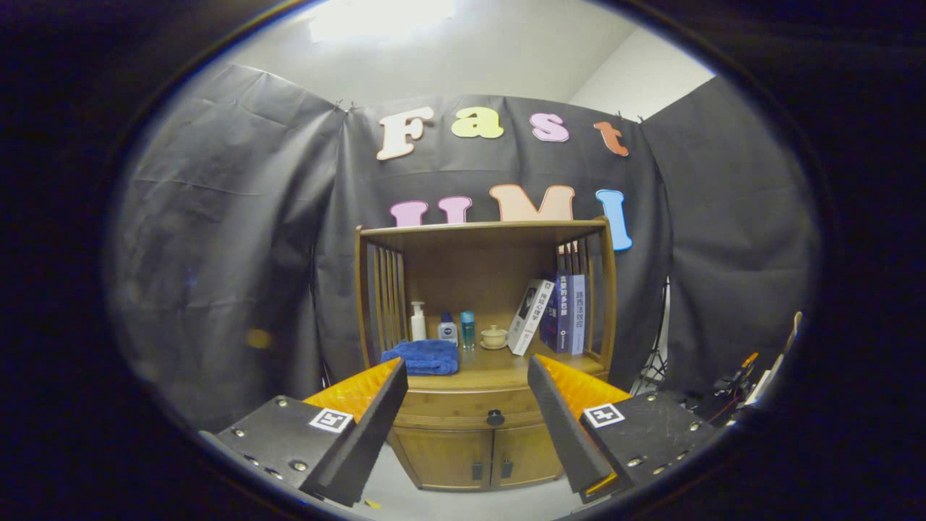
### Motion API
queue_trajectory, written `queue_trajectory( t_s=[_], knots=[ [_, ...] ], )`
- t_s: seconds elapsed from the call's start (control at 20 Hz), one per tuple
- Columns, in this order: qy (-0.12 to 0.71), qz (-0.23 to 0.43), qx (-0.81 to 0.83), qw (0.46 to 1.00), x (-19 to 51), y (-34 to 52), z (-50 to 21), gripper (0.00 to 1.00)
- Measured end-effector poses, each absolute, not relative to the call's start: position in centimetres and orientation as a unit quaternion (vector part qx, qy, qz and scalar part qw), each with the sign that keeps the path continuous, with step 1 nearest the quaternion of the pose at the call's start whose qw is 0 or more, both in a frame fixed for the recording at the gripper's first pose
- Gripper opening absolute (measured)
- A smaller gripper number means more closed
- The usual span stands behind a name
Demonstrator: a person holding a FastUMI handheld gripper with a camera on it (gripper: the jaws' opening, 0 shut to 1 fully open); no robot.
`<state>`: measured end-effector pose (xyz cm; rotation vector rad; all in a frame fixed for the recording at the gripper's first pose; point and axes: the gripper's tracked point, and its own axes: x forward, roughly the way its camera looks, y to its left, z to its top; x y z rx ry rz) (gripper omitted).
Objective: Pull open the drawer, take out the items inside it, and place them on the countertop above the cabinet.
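A wooden cabinet (481,434) stands well ahead of me, against the black cloth wall. Its drawer (470,412) is closed, with a dark round knob (495,417) in the middle of its front. The countertop (499,373) above the drawer lies under an open shelf frame. My gripper (469,380) is open, its two fingers spread wide apart with nothing between them. The knob shows in the gap between the fingers, some way beyond them. Whatever is inside the drawer is hidden.
On the countertop lie a folded blue towel (423,357), a white pump bottle (418,322), two small bottles (457,329), a small cup on a saucer (494,336) and several books (553,312). Two lower doors (481,454) sit below the drawer. Equipment (745,376) stands to the right.
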<state>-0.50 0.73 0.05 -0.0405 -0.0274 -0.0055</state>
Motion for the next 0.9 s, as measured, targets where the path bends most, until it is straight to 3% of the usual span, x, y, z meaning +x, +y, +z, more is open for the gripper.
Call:
queue_trajectory(
  t_s=[0.5,0.9],
  knots=[
    [-0.010,-0.013,-0.047,0.999,3.1,0.2,-1.3,1.00],
    [0.024,-0.023,-0.032,0.999,9.7,-1.8,-7.6,1.00]
  ],
)
